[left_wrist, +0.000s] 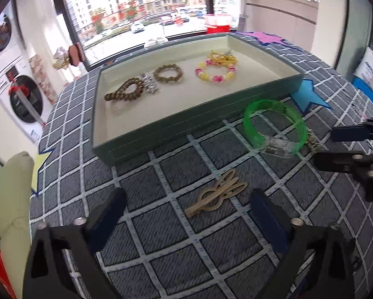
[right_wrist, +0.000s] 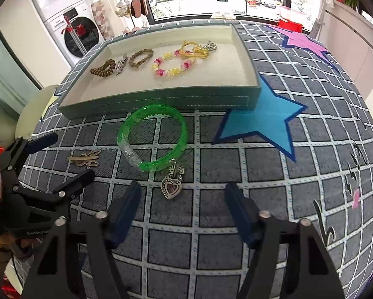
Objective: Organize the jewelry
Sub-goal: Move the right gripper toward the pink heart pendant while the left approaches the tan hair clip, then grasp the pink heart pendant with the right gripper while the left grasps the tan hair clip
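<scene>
A grey-green jewelry tray [left_wrist: 186, 122] [right_wrist: 161, 102] with a cream lining holds two brown braided bands, a silver clip, a pink-yellow bead bracelet [left_wrist: 215, 72] [right_wrist: 172, 66] and a yellow band. On the checked cloth in front of it lie a green bangle [left_wrist: 273, 124] [right_wrist: 153, 138], a heart pendant [right_wrist: 171, 186] and a tan hair clip [left_wrist: 216, 194] [right_wrist: 84, 160]. My left gripper [left_wrist: 186, 214] [right_wrist: 67, 159] is open, with the hair clip between its fingers. My right gripper [right_wrist: 182, 206] [left_wrist: 336, 147] is open just short of the pendant.
A blue star [right_wrist: 261, 122] [left_wrist: 308, 94] and a pink star [right_wrist: 303, 42] are printed on the cloth. A pale cushion [left_wrist: 9, 199] sits off the table's left edge. A window and a washer unit stand behind the table.
</scene>
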Motion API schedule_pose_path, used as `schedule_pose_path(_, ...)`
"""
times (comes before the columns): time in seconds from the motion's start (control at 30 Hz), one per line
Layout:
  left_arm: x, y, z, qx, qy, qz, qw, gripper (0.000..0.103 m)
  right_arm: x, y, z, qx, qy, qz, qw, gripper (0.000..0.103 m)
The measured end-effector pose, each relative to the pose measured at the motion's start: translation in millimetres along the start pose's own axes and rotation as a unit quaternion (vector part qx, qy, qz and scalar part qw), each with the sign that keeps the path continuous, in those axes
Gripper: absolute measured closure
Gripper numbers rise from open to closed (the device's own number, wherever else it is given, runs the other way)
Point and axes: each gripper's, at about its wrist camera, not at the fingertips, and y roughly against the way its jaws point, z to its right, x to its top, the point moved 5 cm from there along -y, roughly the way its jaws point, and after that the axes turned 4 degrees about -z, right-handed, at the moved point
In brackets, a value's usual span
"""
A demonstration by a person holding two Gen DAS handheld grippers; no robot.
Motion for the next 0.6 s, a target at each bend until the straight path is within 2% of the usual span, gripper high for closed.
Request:
schedule_pose_path(0.1, 2, -1, 1, -0.006, -0.002, -0.002, 1.0, 0.001, 3, -2, -7, -0.01, 0.02, 0.007, 1.0, 0.04)
schedule_pose_path(0.27, 1, 2, 5, -0.027, -0.009, -0.001, 0.9996, 0.015, 3, -6, -18, -0.041, 0.061, 0.009, 0.997, 0.044)
schedule_pose_path(0.33, 1, 4, 8, -0.041, -0.012, -0.004, 0.9991, 0.025, 2, -6, -19, -0.051, 0.066, 0.01, 0.996, 0.05)
schedule_pose_path(0.4, 0, 6, 11, -0.056, -0.015, -0.007, 0.9983, 0.036, 3, -6, -19, -0.051, 0.066, 0.01, 0.997, 0.066)
schedule_pose_path(0.47, 0, 7, 15, -0.065, -0.02, -0.011, 0.9977, 0.052, 3, -5, -19, -0.051, 0.066, 0.009, 0.996, 0.076)
schedule_pose_path(0.5, 0, 8, 18, -0.067, -0.025, -0.012, 0.9974, 0.056, 2, -4, -19, -0.049, 0.066, 0.009, 0.997, 0.082)
schedule_pose_path(0.57, -1, 10, 21, -0.069, -0.033, -0.014, 0.997, 0.07, 1, -4, -20, -0.049, 0.067, 0.009, 0.997, 0.084)
schedule_pose_path(0.6, -2, 11, 23, -0.068, -0.036, -0.014, 0.9969, 0.07, 1, -3, -20, -0.049, 0.067, 0.009, 0.996, 0.084)
